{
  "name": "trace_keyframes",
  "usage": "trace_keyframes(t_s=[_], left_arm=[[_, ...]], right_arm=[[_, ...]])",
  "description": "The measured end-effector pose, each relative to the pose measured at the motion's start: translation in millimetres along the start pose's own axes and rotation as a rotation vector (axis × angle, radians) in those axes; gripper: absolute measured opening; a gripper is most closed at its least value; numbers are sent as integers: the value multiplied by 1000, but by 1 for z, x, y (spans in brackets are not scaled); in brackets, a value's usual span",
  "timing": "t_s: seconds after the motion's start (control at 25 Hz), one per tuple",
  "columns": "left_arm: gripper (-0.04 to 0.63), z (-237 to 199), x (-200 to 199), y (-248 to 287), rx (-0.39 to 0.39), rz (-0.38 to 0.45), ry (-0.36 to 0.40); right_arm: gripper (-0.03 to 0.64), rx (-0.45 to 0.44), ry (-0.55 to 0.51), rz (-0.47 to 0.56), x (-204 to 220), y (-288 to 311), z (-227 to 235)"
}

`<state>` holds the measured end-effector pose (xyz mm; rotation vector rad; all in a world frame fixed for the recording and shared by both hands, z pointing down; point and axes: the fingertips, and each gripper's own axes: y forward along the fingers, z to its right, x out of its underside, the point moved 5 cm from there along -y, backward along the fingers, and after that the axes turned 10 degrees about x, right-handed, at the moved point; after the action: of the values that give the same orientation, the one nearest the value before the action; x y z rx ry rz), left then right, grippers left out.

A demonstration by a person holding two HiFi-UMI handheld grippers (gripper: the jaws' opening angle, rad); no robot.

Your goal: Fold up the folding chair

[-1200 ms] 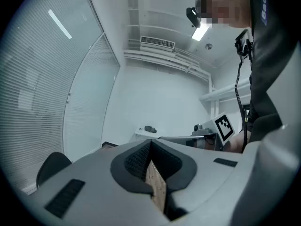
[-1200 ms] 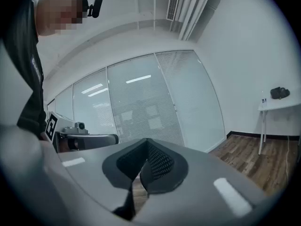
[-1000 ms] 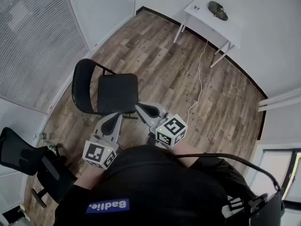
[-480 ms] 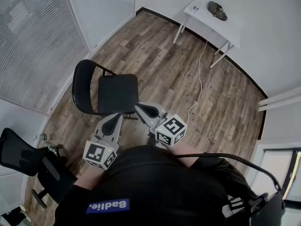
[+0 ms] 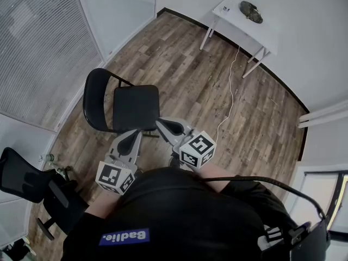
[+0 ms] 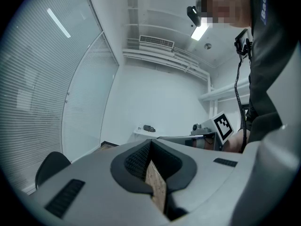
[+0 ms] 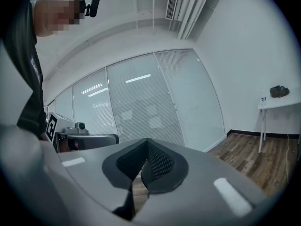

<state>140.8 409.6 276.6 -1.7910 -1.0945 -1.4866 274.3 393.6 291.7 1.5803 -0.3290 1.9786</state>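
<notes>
Wooden floor (image 5: pixel 187 72) bears the folding chair (image 5: pixel 135 106) standing open, seat flat. Left gripper (image 5: pixel 130 137) and right gripper (image 5: pixel 165 126) hover before it, both clenched, empty — folding likely needs jaws parted onto the seat's edge.

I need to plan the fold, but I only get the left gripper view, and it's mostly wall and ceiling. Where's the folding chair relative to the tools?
Observer: In the head view the folding chair stands open on the wood floor, just ahead of the left tool and the right tool. Neither holds it.
Operator: Is the right tool carrying anything?
Observer: No. The right gripper view shows its jaws together with nothing between them.
Operator: Anything close to the chair I should know about?
Observer: A black office chair stands at the person's left, apart from the folding chair.
</notes>
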Motion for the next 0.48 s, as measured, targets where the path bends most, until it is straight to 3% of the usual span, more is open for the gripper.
trace_keyframes(t_s=[0.48], left_arm=[[-3, 0, -3, 24, -24, -9, 0]], right_arm=[[0, -19, 11, -8, -1, 1, 25]])
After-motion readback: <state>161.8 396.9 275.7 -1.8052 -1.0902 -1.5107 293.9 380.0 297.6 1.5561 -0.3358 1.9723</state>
